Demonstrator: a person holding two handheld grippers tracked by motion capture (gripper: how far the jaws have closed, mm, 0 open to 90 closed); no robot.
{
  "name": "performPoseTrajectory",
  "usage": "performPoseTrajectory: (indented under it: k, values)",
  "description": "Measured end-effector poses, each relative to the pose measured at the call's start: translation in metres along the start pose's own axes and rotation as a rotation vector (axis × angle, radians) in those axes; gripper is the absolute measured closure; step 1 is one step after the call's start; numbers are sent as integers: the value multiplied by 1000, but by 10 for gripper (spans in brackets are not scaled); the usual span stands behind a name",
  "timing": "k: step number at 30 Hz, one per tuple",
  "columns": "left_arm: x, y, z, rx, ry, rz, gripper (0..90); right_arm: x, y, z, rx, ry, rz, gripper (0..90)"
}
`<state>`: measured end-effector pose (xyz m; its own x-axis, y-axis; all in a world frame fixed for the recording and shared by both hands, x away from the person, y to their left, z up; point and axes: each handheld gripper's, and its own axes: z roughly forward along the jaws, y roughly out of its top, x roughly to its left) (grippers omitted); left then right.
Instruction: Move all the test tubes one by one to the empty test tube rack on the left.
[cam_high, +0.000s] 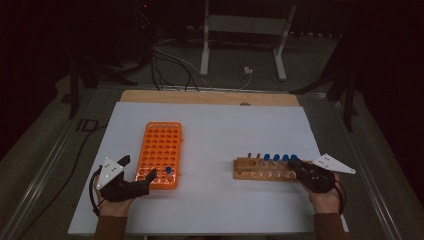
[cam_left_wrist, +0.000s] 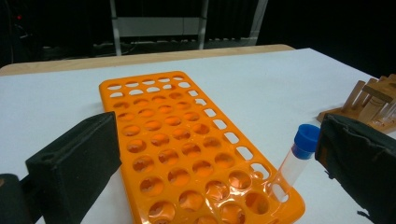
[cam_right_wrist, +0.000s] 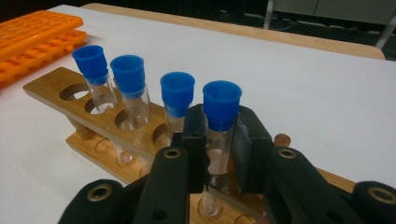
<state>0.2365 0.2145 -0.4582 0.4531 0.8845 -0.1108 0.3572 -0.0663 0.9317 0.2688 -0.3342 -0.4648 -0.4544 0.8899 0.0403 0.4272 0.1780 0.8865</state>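
Orange rack sits left of centre on the white worktop, one blue-capped tube in its near right corner; the left gripper rests there, jaws spread wide around nothing. Toward the right edge, the right gripper points left at the wooden stand, clamped on the rightmost tube. Step judged: pick-up; next calls for a straight lift clear, then carrying to the rack.

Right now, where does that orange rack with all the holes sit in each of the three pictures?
High view: the orange rack lies left of centre on the white table.
Left gripper view: it spreads across the middle, between the black jaws.
Right gripper view: a slice at the top left corner.
Shared landmark: the wooden tube stand.
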Motion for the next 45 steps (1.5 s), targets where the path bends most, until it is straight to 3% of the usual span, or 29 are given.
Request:
performPoseTrajectory:
  k: [20, 28, 45]
  values:
    - [0, 0, 0, 0, -2, -2, 8, -1, 12, -11, -48, -10, 6, 769]
    - [-1, 1, 0, 0, -6, -3, 8, -5, 23, -19, -74, -7, 30, 770]
    - [-4, 4, -2, -7, -25, 0, 8, 4, 46, -41, -111, 14, 1, 770]
